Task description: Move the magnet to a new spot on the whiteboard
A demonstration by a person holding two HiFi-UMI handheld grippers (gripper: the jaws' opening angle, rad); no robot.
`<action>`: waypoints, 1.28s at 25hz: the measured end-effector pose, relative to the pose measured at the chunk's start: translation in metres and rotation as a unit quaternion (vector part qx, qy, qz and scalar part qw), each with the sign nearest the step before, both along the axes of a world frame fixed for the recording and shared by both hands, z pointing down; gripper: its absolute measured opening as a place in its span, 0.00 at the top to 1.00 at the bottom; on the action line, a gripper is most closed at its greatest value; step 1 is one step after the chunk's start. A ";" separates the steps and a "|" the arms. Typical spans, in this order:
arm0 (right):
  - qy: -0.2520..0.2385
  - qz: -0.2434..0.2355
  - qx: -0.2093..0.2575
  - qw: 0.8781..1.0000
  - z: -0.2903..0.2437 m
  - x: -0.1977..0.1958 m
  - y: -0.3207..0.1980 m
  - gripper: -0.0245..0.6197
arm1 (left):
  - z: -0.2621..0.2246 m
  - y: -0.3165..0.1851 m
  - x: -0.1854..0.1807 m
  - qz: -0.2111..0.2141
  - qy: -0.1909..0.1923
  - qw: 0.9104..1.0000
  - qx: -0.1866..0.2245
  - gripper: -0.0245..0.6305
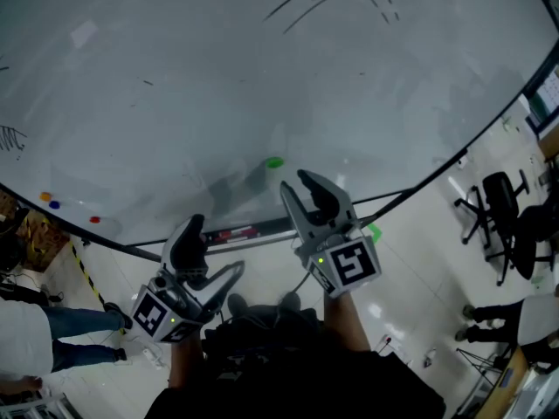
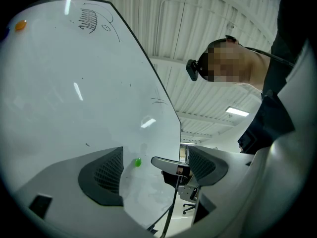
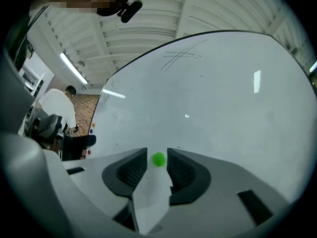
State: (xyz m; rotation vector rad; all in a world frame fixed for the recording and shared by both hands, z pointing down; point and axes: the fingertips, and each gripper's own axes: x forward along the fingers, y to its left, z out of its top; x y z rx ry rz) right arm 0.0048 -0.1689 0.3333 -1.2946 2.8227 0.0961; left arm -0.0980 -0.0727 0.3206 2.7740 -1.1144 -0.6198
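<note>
The whiteboard (image 1: 262, 77) is a broad, smooth, glossy white sheet in a thin dark frame. It is faintly smeared and carries a few thin black pen strokes near its top edge. Low on the whiteboard, close above its bottom edge, sits the magnet (image 1: 274, 161), a small round bright-green button. The right gripper (image 1: 293, 182) is pale grey moulded plastic with dark ribbed pads (image 3: 132, 170). Its jaws stand apart with the tips close to the whiteboard, and the magnet shows in the gap just beyond the tips, with neither pad pressing on it. The left gripper (image 1: 218, 243), of the same build, hangs below the whiteboard's bottom edge, jaws spread wide with nothing between them. Three tiny coloured dots (image 1: 55, 204), orange, blue and red, cling to the whiteboard's lower left corner.
</note>
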 end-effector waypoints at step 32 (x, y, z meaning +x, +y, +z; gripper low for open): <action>-0.142 -0.192 -0.066 0.969 0.009 0.060 0.077 0.73 | 0.010 0.047 0.072 -0.041 -0.009 0.999 -0.031 0.34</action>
